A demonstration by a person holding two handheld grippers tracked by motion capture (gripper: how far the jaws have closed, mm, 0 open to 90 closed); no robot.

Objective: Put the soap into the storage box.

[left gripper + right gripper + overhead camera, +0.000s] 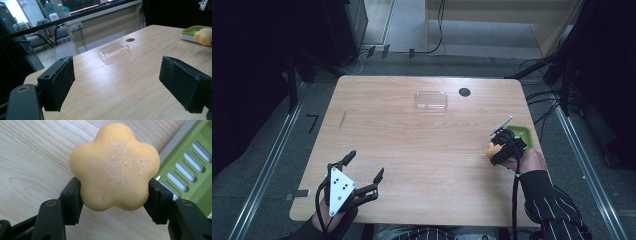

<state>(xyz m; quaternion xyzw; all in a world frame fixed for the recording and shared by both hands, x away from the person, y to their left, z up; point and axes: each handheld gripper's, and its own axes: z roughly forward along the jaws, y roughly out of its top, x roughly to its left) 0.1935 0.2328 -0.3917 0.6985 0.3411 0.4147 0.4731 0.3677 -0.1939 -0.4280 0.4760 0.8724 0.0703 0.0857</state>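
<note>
A yellow flower-shaped soap (115,167) is clamped between the two jaws of my right gripper (113,201), held just over the wooden table. In the high view the right gripper (501,146) sits at the table's right edge with the soap (493,148) at its tip, beside a green slotted soap dish (519,133). The dish's slots (190,173) lie just to the right of the soap. My left gripper (364,167) rests at the near left of the table, jaws wide apart and holding nothing; its pads (61,80) frame bare wood.
A clear plastic lid (431,100) lies at the far middle of the table (412,145), with a dark round hole (464,92) to its right. Cables run on the floor beyond the far edge. From the left gripper view, the lid (113,51) and the dish (193,31) lie ahead.
</note>
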